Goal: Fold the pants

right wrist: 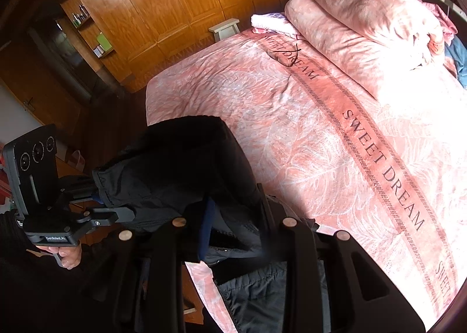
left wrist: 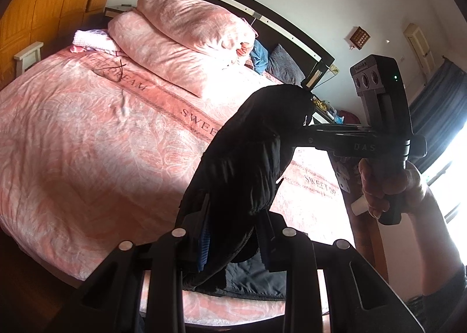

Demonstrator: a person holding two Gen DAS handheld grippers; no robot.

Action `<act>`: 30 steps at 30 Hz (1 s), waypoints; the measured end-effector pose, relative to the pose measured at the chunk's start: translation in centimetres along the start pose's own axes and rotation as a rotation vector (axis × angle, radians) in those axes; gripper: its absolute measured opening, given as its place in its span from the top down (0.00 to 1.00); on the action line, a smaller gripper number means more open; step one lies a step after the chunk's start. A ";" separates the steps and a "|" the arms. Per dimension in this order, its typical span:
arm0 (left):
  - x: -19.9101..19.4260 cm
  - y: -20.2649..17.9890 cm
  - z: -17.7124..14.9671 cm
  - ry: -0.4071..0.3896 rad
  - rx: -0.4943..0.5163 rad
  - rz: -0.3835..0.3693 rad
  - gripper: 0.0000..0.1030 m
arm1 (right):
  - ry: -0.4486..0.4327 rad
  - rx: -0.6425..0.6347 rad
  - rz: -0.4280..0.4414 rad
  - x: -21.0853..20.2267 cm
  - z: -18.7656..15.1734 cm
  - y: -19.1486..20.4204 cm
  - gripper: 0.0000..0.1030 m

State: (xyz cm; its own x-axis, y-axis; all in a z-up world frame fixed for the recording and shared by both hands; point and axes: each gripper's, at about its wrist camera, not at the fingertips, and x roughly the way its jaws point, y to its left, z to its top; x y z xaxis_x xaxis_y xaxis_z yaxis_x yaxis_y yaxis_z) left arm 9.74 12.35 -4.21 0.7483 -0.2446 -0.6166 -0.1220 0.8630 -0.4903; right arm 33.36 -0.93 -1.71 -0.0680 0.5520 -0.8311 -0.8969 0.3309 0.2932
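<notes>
One pair of black pants (left wrist: 248,164) hides both hand-held grippers' tips: left (left wrist: 230,234) and right (right wrist: 233,234) each clamp it, lower centre.

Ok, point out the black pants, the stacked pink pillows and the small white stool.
black pants (left wrist: 248,146), left wrist view, lifted middle fabric.
stacked pink pillows (left wrist: 175,38), left wrist view, lower pillow's front.
small white stool (right wrist: 225,27), right wrist view, seat top.

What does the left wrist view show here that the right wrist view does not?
Only the left wrist view shows the right gripper from outside, the headboard and the bright window. Only the right wrist view shows the left gripper from outside and the wardrobe shelves. Both show the black pants held up over the pink bed cover, the stacked pillows and a white stool.
</notes>
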 end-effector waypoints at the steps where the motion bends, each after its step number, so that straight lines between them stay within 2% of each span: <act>1: 0.1 -0.4 0.0 0.000 0.011 0.000 0.74 | -0.003 0.000 -0.002 -0.2 -0.2 -0.1 0.74; 30: 3.2 -8.1 -1.5 0.045 0.197 -0.009 0.74 | -0.041 0.051 -0.031 -3.4 -5.8 -4.4 0.74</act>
State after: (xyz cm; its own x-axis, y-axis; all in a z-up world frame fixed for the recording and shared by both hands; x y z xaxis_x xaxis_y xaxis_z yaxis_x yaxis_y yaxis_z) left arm 12.15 3.85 -3.18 0.7185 -0.2687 -0.6416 0.0183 0.9293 -0.3688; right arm 34.99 -8.69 -2.90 -0.0216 0.5717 -0.8202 -0.8749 0.3863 0.2922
